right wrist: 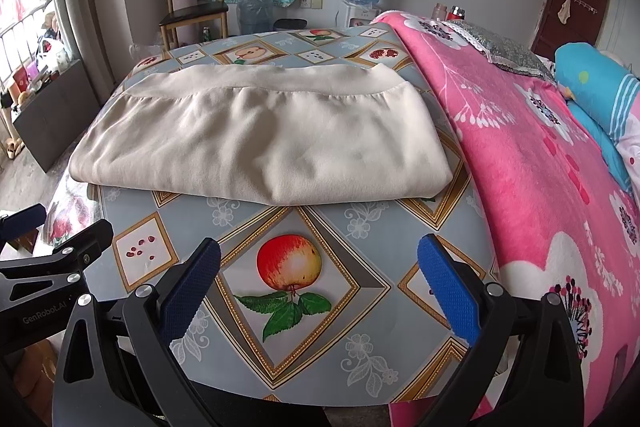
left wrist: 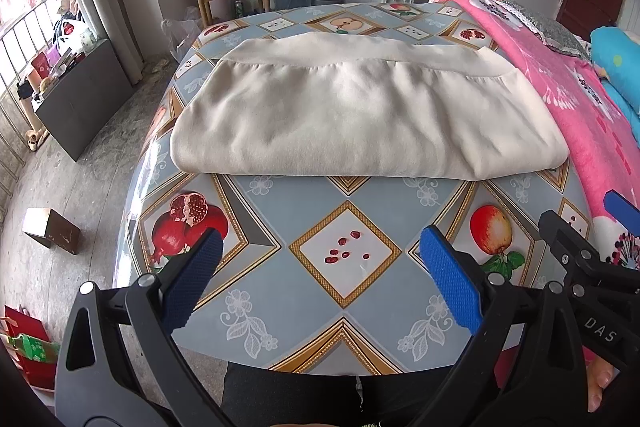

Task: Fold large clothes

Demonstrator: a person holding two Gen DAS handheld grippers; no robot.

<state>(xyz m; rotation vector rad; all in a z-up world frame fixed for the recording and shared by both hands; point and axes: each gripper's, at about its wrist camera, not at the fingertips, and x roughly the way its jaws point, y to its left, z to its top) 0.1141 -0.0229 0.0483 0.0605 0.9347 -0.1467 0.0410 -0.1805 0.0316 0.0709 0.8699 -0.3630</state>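
The cream garment (left wrist: 360, 115) lies folded into a wide bundle across the middle of the fruit-patterned surface (left wrist: 344, 255), its right end near the pink blanket (right wrist: 520, 163). A careless pull on the near fold could spill its loose layers open. Both the left claw (left wrist: 320, 279) and the right claw (right wrist: 318, 283) hang spread wide, released, holding nothing, well short of the cloth.

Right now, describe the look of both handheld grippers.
The left gripper and right gripper match: black plastic frames with silver screws and two fingers faced with textured blue pads. Lettering reads "DAS" on the right one, "GenRobot.AI" on the left. No cables visible.
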